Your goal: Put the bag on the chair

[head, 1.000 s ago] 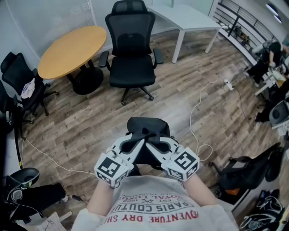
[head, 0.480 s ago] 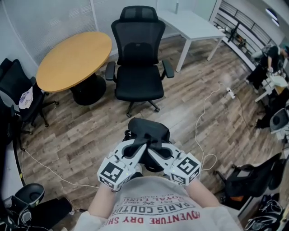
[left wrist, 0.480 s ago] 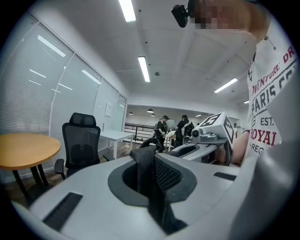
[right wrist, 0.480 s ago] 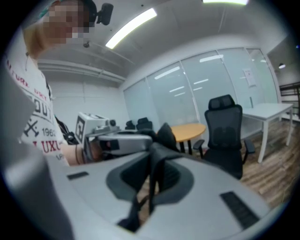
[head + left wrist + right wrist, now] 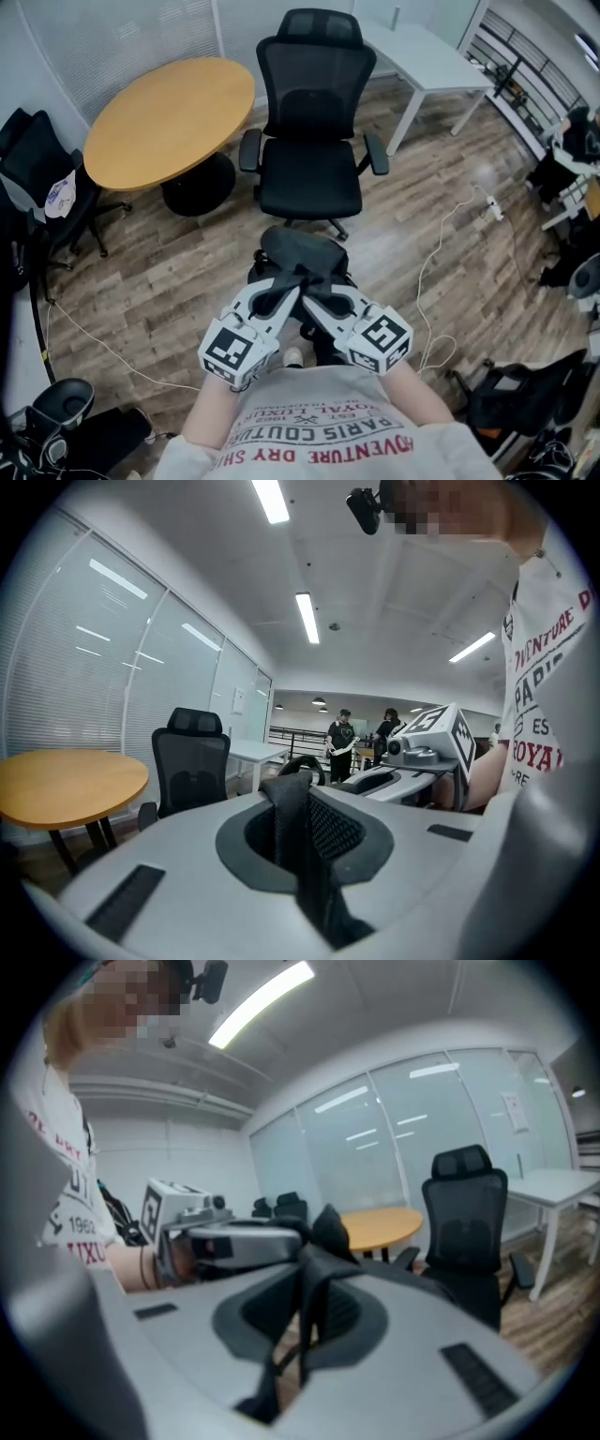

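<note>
Head view: we see both claws side by side in front of the person's torso, with their tips converging on one black bag.
Left claw: pressed together on a black bag strap. In the left gripper view we see the strap running up between its jaws.
Right claw: pinching the bag strap between its jaws, as we see in the right gripper view.
Bag: carried by both claws above the wooden floor, just short of the chair seat and not on it.
Chair: a black mesh office chair with its seat turned toward us, near the bag.
Surroundings: we note a round wooden table left of the chair, a white table behind it at right, and a white cable on the floor at right.
</note>
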`<state>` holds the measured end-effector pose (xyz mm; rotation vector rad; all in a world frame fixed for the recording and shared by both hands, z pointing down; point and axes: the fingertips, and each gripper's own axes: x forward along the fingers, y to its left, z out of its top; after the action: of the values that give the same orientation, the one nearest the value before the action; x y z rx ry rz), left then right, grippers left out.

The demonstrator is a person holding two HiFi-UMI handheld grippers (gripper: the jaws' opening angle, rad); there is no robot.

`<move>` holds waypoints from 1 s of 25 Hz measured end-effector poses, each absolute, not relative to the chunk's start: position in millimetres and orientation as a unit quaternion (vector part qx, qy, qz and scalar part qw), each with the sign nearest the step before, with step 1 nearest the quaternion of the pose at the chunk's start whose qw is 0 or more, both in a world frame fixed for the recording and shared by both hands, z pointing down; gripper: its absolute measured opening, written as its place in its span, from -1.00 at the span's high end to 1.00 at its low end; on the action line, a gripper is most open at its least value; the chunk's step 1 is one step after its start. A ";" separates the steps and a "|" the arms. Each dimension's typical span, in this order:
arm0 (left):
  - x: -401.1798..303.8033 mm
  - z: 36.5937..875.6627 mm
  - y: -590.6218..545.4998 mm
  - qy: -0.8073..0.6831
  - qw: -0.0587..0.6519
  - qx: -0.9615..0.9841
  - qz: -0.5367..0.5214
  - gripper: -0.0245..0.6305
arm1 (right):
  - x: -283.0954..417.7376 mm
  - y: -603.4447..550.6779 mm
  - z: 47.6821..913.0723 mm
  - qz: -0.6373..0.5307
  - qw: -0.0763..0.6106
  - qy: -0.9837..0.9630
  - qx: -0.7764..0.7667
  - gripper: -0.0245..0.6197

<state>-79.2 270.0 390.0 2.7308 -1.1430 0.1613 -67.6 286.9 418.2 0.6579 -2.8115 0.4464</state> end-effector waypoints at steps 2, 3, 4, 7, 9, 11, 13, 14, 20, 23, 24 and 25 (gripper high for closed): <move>-84.8 392.3 253.7 -0.395 0.090 0.913 0.055 0.79 | -72.5 270.1 419.7 0.149 0.108 -0.960 0.212 0.79; -86.8 393.9 245.7 -0.401 0.092 0.910 0.055 0.79 | -74.1 261.2 420.8 0.148 0.108 -0.961 0.206 0.79; -88.3 395.8 237.3 -0.406 0.095 0.907 0.057 0.79 | -75.5 252.0 422.0 0.148 0.108 -0.963 0.198 0.79; -92.1 402.4 208.2 -0.427 0.104 0.897 0.059 0.79 | -79.9 223.3 426.7 0.154 0.110 -0.967 0.168 0.79; -93.6 405.0 185.7 -0.442 0.106 0.889 0.057 0.79 | -81.9 202.5 429.2 0.161 0.110 -0.970 0.148 0.79; -91.3 405.8 164.2 -0.455 0.106 0.883 0.056 0.79 | -79.4 181.4 430.2 0.164 0.111 -0.972 0.128 0.79; -86.1 404.5 141.3 -0.464 0.103 0.878 0.056 0.79 | -73.3 160.2 429.8 0.160 0.113 -0.975 0.107 0.79; -83.1 403.2 128.9 -0.469 0.101 0.876 0.057 0.79 | -69.9 148.9 429.0 0.156 0.114 -0.976 0.098 0.79; -57.6 399.8 53.3 -0.491 0.082 0.865 0.058 0.79 | -43.4 75.6 426.8 0.135 0.121 -0.981 0.070 0.79; -45.7 401.0 18.3 -0.501 0.080 0.861 0.046 0.79 | -31.5 40.8 430.0 0.124 0.133 -0.981 0.074 0.79; -41.0 401.4 7.2 -0.501 0.082 0.861 0.043 0.79 | -26.7 28.6 430.7 0.123 0.136 -0.980 0.077 0.79; -36.3 401.5 -3.6 -0.499 0.084 0.861 0.042 0.79 | -22.1 16.5 430.8 0.124 0.137 -0.979 0.082 0.79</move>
<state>-36.3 -3.6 401.5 2.5706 -1.4895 0.1257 -22.1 16.5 430.8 0.2378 -2.8348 0.3593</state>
